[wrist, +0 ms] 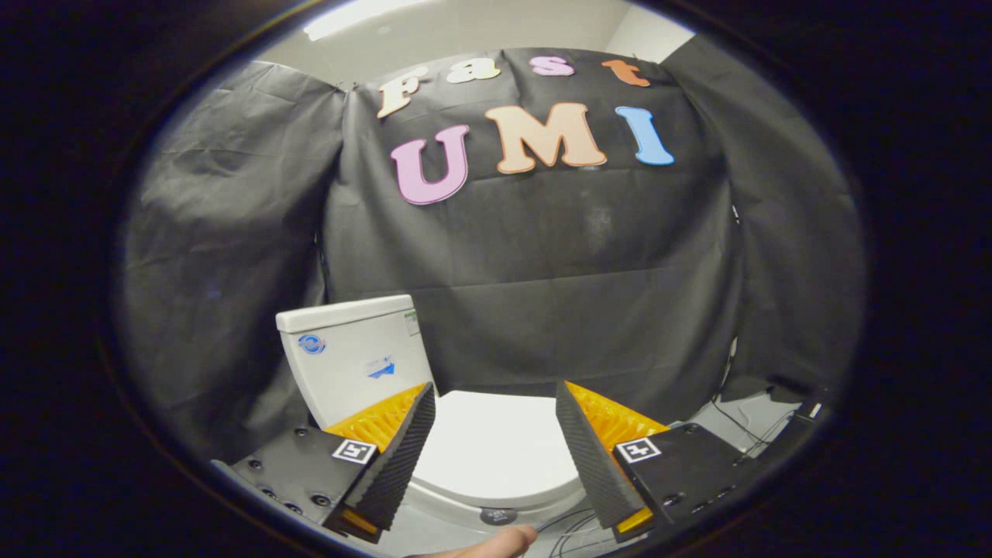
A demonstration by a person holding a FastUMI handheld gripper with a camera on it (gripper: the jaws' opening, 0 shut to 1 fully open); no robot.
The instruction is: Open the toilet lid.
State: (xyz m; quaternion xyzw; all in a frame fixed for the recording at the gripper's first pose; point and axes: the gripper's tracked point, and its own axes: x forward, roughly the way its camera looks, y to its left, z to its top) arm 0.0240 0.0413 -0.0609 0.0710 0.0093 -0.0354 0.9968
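The gripper (494, 403) hangs wide open, holding nothing. Between its fingers lies the closed white plastic toilet lid (496, 446). The white ceramic tank (353, 356) stands beyond the left finger.

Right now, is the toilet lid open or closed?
Closed. The toilet lid lies flat over the bowl, ahead of the cistern. The tool is open, its fingers apart above the lid.

Gripper view: low and close, looking forward over the toilet.

The camera rides behind the gripper (494, 422), whose fingers stand apart with nothing between them but the closed toilet lid (496, 446) just ahead. It faces the cistern (353, 356) and the black cloth wall (542, 271) beyond, near the toilet's front edge.
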